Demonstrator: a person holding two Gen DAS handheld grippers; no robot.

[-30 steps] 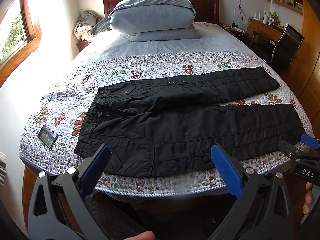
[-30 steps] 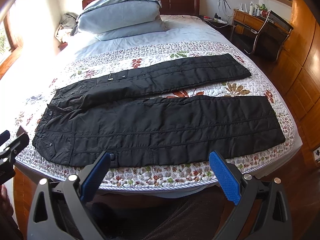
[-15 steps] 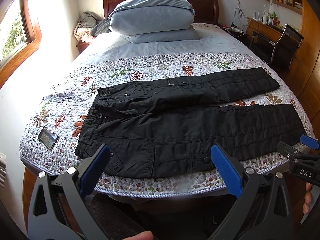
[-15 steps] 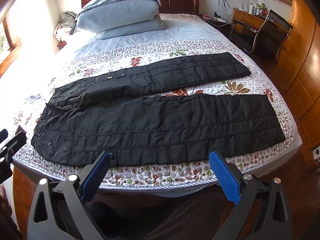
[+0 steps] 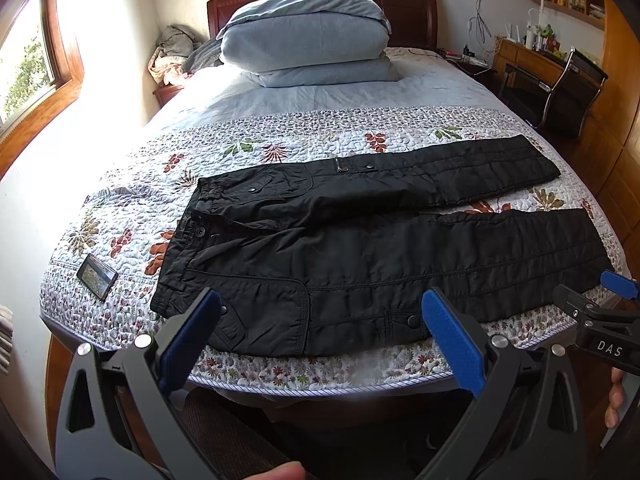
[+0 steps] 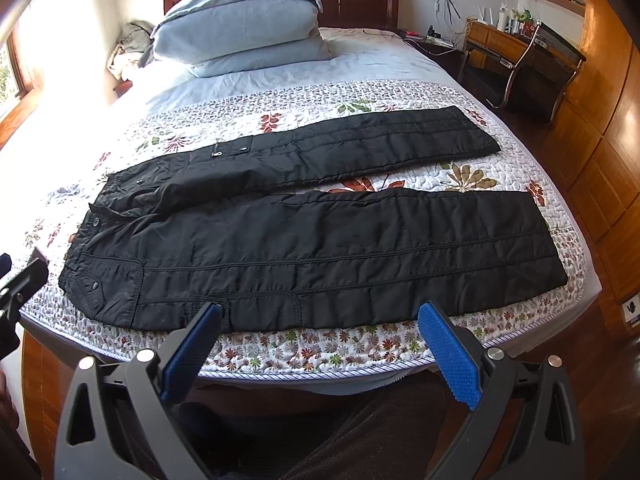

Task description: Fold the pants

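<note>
A pair of black quilted pants (image 5: 380, 252) lies flat across the foot end of the bed, on the floral quilt (image 5: 280, 144). The waistband points toward the window side; both legs run toward the desk side. The legs are spread apart, with a strip of quilt showing between them near the cuffs. The nearer leg lies just beside the quilt's front edge.

The left gripper (image 5: 320, 334) hangs off the front edge of the bed, level with the hip pocket. Its blue-padded fingers (image 5: 450, 340) stand wide apart and hold nothing. The right gripper (image 6: 318, 340) hangs off the same edge, facing the middle of the nearer leg. Its fingers (image 6: 448, 354) are likewise spread wide and hold nothing. Neither gripper touches the pants.

A phone (image 5: 97, 276) lies on the quilt near the corner, beside the waistband but apart from it. Two stacked light-blue pillows (image 5: 308, 36) rest against the wooden headboard (image 5: 408, 4). A desk chair (image 6: 532, 68) stands beside the bed.
</note>
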